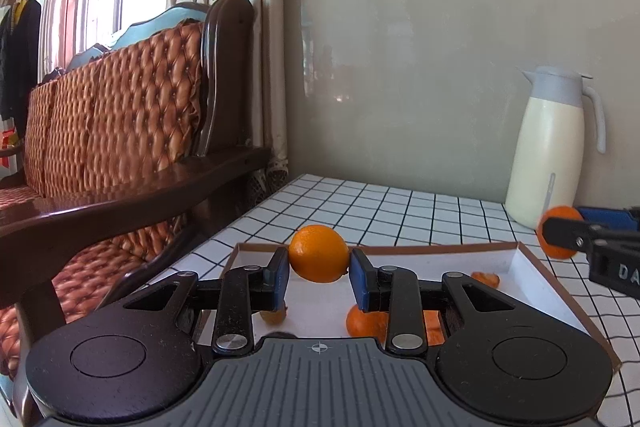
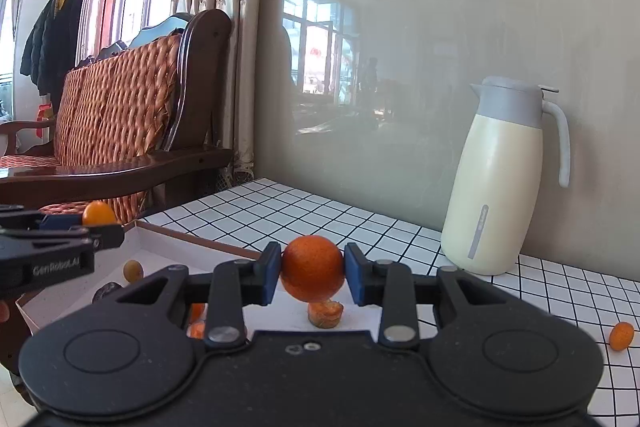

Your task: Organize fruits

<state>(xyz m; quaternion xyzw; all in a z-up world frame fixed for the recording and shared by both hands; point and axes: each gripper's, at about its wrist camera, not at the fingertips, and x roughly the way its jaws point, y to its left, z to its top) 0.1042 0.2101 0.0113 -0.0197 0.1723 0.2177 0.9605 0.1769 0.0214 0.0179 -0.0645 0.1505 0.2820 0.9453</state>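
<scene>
Clamping an orange (image 1: 319,253) – left gripper (image 1: 319,269); right gripper (image 2: 312,273) pinches a tangerine (image 2: 312,268).

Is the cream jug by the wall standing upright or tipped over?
Upright. The cream jug stands on its base on the tiled table, grey lid on top, handle at its side.

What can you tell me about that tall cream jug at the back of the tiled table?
The jug stands upright on the white tiled table, close against the grey wall. Its smooth body is cream, with a grey top section, pouring spout and curved grey handle, plus a grey vertical strip low on its front. The lid looks closed. Nothing else touches it.
</scene>
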